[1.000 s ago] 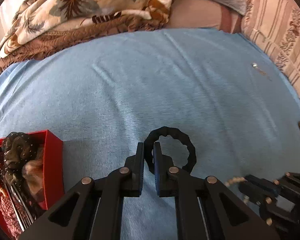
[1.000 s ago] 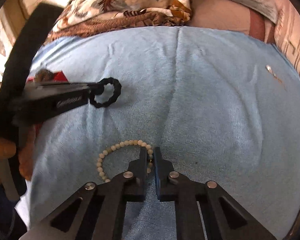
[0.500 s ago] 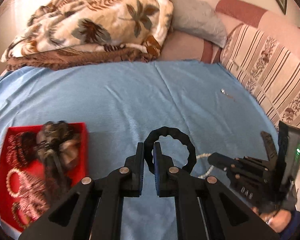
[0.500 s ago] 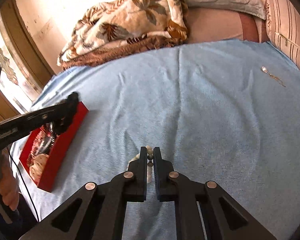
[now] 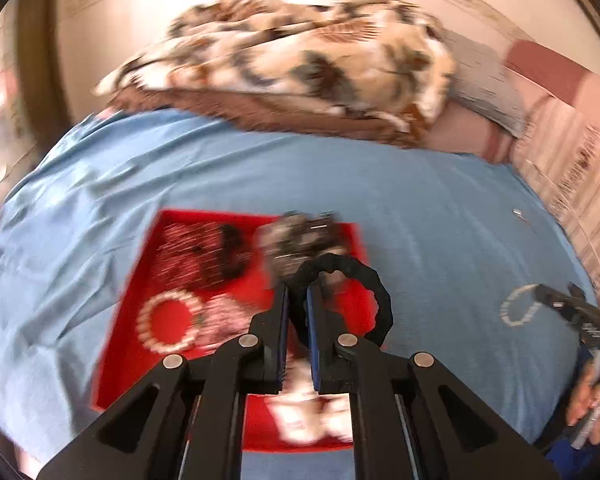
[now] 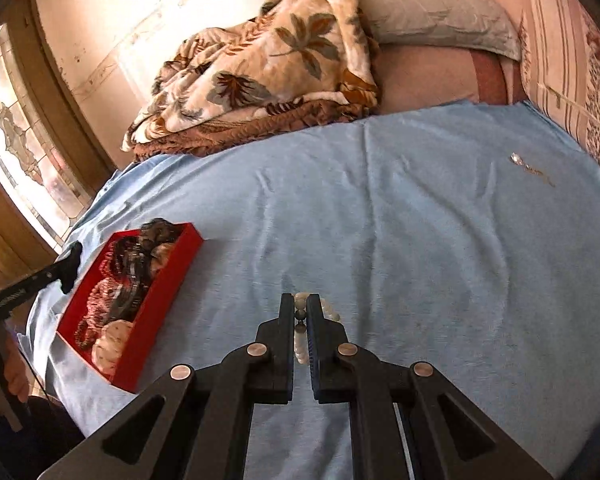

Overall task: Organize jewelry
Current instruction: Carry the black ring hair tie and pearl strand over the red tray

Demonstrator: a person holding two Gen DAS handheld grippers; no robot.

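Jewelry sorting mid-delivery: left gripper (image 5: 296, 300), fingers pinched on a black ring (image 5: 376, 300), hangs above the red tray (image 5: 140, 292) on the bed, release seemingly next, while right gripper (image 6: 300, 312) fingers clamp a bead bracelet (image 6: 300, 340).

A blue sheet (image 6: 400, 240) covers the bed, with a leaf-print blanket (image 6: 268, 72) and grey pillow (image 6: 432, 12) heaped against a cream wall (image 6: 140, 12). Bright light enters through a wood-framed window (image 6: 16, 152) at left.
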